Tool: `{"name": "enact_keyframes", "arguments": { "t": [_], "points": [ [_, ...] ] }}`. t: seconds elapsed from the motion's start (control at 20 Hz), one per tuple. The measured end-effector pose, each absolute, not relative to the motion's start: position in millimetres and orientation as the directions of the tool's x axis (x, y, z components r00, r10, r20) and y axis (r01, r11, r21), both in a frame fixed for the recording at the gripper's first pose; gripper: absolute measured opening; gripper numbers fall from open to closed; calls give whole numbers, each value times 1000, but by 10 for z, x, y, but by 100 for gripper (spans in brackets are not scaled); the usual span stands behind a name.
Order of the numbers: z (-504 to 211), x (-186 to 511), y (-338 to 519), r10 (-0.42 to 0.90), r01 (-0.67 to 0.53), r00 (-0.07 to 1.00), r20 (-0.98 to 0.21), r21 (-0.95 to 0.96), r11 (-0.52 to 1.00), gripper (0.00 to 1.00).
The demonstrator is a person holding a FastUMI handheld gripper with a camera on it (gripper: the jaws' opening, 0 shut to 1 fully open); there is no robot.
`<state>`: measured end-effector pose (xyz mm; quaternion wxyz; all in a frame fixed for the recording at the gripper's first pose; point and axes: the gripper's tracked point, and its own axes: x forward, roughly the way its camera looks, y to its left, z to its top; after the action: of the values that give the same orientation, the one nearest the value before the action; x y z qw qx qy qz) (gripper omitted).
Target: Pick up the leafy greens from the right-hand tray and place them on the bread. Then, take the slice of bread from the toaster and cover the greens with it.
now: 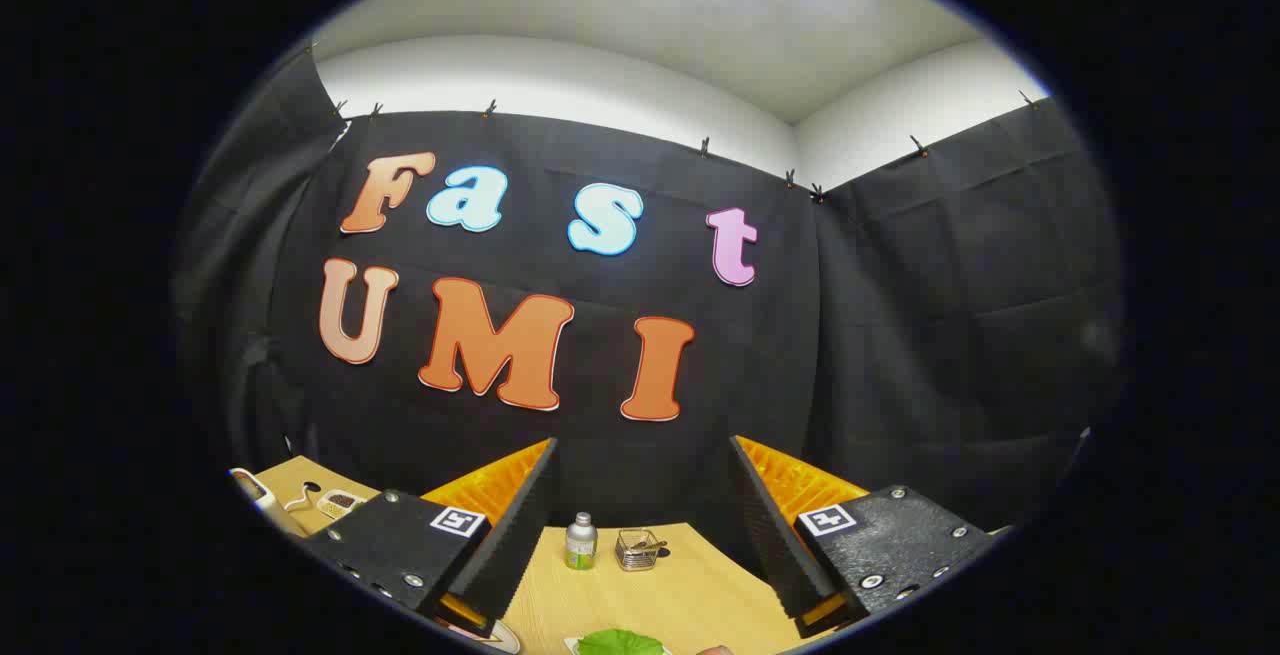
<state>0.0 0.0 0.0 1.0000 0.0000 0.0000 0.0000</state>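
Pale wood-grain table [640,585] runs ahead of the gripper [640,535], whose two black fingers [520,525] stand wide apart with nothing between them but bare tabletop. Each finger shows a ribbed pad on its inner face and an orange shell behind. Low down between the fingers, at the near limit of the view, a bit of the leafy greens [618,642] shows on a white tray [575,645], well short of the fingertips. Farther out, between the fingers and near the table's far edge, a small bottle [581,541] with a grey cap stands upright just beside a little wire basket [638,549]; the two are close but apart. Beyond the left finger, a white cable [300,505] and a small dish [340,503] lie on the table. A wide strip of open tabletop lies between the greens and the bottle.
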Motion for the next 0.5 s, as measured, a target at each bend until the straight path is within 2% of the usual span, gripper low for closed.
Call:
{"name": "enact_keyframes", "arguments": {
  "t": [0.5],
  "points": [
    [-168,179,-37,73,-73,997,-13,18,997,98]
  ]
}}
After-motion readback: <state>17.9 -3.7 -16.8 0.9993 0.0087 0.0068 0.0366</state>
